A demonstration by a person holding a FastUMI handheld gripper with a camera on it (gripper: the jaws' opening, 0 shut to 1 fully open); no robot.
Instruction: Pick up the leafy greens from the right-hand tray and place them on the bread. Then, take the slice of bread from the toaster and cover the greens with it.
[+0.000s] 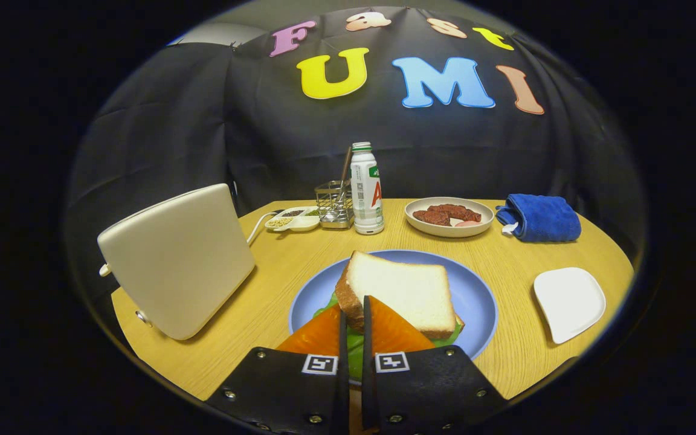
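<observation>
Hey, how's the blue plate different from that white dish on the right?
The blue plate is round and larger, holding the bread slice over leafy greens, just ahead of the hand-held gripper, whose fingers are nearly closed. The white dish is squarish, smaller and empty. Both sit on the wooden table.

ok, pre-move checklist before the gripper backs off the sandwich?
1. Top bread slice over leafy greens: ok, though it sits tilted.
2. Greens under it on the blue plate: ok, green edges show.
3. Gripper fingers free of the slice: cannot tell, nearly closed at its near corner.
4. Right-hand white tray emptied: ok.
5. Toaster slot emptied: cannot tell.
</observation>
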